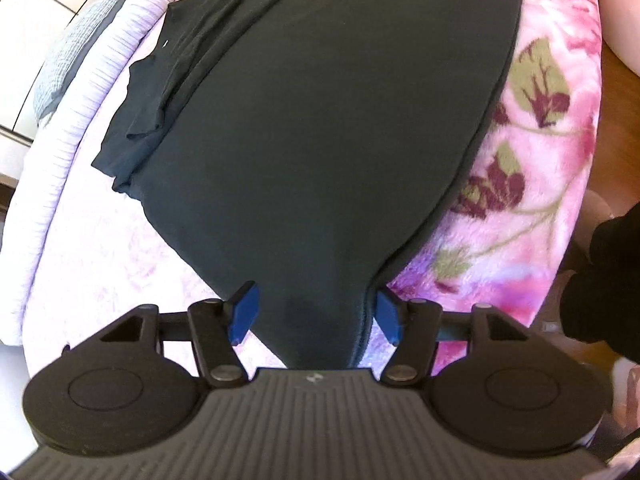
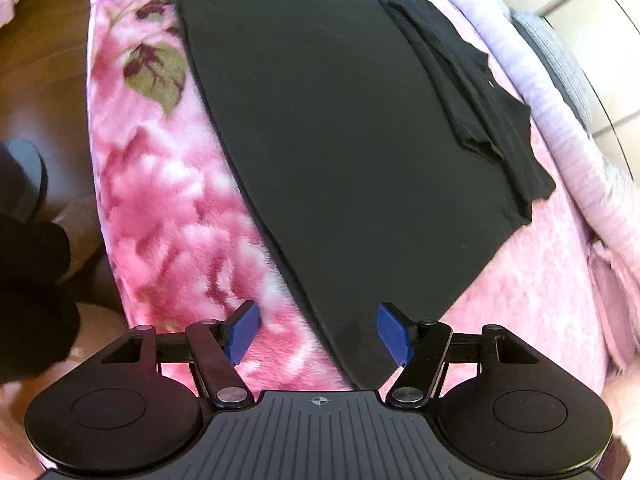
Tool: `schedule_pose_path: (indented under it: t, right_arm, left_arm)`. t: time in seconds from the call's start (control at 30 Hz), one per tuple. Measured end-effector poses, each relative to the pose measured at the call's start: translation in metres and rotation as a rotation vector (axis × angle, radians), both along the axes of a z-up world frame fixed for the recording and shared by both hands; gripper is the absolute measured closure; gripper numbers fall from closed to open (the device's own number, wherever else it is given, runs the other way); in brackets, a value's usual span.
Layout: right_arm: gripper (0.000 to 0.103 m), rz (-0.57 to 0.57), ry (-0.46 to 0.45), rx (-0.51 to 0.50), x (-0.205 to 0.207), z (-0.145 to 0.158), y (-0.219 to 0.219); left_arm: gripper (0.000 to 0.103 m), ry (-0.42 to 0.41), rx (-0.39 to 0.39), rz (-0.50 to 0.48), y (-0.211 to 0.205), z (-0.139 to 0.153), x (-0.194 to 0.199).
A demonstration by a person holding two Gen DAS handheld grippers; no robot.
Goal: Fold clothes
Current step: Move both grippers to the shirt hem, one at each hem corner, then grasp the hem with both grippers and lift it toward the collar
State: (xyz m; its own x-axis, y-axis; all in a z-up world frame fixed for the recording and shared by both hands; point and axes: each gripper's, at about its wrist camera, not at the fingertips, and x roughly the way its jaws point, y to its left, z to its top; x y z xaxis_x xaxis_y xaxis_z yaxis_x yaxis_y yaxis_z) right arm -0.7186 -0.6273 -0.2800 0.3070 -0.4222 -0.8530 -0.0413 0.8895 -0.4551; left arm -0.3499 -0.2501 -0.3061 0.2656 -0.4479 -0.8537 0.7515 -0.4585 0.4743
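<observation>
A black garment (image 1: 328, 128) lies spread flat on a pink floral blanket (image 1: 532, 184), with one side and a sleeve (image 1: 188, 72) folded in over it. My left gripper (image 1: 316, 312) is open, its blue pads on either side of the garment's near corner. In the right wrist view the same garment (image 2: 340, 120) runs diagonally, its folded sleeve (image 2: 472, 92) at the far right. My right gripper (image 2: 320, 334) is open over the garment's near hem corner, its left pad over the blanket (image 2: 168, 208). Neither gripper holds anything.
The blanket covers a bed with a pale lilac ribbed cover (image 1: 120, 60) along its far edge. A grey checked cloth (image 1: 68, 52) lies beyond it. Brown wooden floor (image 2: 36, 64) borders the bed. A dark-clothed person (image 2: 28, 272) stands at the bed's side.
</observation>
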Motion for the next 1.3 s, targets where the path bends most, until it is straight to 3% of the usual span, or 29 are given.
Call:
schedule_pose_path:
  t: [0.27, 0.4, 0.47, 0.53, 0.67, 0.7, 0.73, 0.87, 1.07, 1.3]
  right_arm:
    - [0.038, 0.114, -0.03, -0.093, 0.031, -0.007, 0.012]
    - [0.039, 0.136, -0.029, -0.125, 0.027, -0.009, 0.005]
    - [0.049, 0.107, -0.016, -0.162, 0.022, -0.009, -0.003]
    - [0.071, 0.067, 0.015, -0.206, 0.018, -0.013, -0.012]
    - [0.083, 0.083, 0.049, -0.224, 0.018, -0.021, -0.023]
    - [0.094, 0.096, 0.055, -0.22, 0.021, -0.022, -0.025]
    - [0.1, 0.107, 0.061, -0.213, 0.023, -0.022, -0.027]
    - [0.101, 0.075, 0.051, -0.172, 0.019, -0.006, -0.036]
    - [0.101, 0.099, 0.037, -0.129, -0.002, 0.041, -0.023]
    - [0.101, 0.108, 0.057, -0.033, -0.037, 0.079, 0.015]
  left_arm:
    - [0.046, -0.075, -0.052, -0.047, -0.001, -0.012, -0.018]
    - [0.047, -0.104, -0.058, -0.061, 0.003, -0.012, -0.019]
    - [0.055, -0.121, -0.057, -0.056, 0.004, -0.012, -0.015]
    - [0.062, -0.127, -0.055, -0.046, 0.004, -0.013, -0.013]
    - [0.089, -0.103, -0.016, -0.073, -0.002, -0.018, -0.013]
    - [0.099, -0.1, -0.008, -0.083, -0.003, -0.018, -0.014]
    - [0.099, -0.098, -0.005, -0.09, -0.004, -0.017, -0.014]
    - [0.1, -0.074, -0.005, -0.111, -0.002, -0.002, -0.01]
    - [0.102, -0.077, -0.011, -0.178, 0.035, 0.038, -0.014]
    - [0.102, 0.01, 0.045, -0.132, 0.077, 0.075, -0.039]
